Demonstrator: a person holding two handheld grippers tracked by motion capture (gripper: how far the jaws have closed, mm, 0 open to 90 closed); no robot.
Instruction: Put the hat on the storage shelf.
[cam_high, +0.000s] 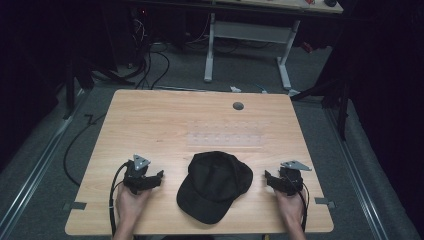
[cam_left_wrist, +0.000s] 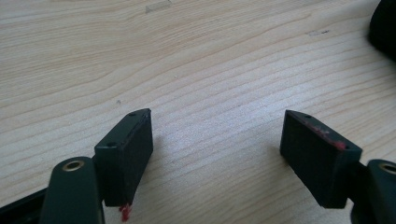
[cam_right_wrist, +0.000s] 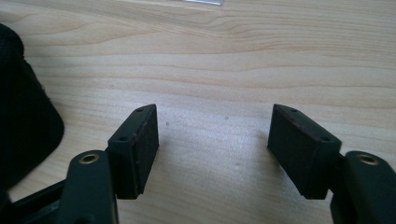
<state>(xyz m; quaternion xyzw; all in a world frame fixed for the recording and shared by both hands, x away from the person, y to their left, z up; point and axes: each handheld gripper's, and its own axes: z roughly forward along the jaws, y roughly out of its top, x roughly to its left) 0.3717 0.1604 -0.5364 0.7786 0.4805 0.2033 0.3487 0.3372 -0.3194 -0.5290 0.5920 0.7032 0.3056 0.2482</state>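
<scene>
On the wooden surface (cam_high: 150, 120) in front of you, the black cap (cam_high: 215, 185) lies near the front edge, about midway between your two hands, with its brim pointing toward the front-left and its crown toward the back-right. Your left gripper (cam_high: 159, 175) rests to the left of the cap, near it but not touching, and its fingers (cam_left_wrist: 126, 149) stand wide apart with only bare wood between them; in the left gripper view a dark edge of the cap (cam_left_wrist: 385, 23) shows at the upper right corner. Your right gripper (cam_high: 268, 176) sits to the right of the cap, also close but apart from it, and its fingers (cam_right_wrist: 135, 149) are spread with nothing between them; in the right gripper view the cap (cam_right_wrist: 23, 107) fills the left edge, just beside the left finger without contact. Both grippers point inward toward the cap. Behind the cap, a clear flat strip (cam_high: 225, 137) lies on the surface, and farther back a small grey round cover (cam_high: 238, 105) sits in the wood.
</scene>
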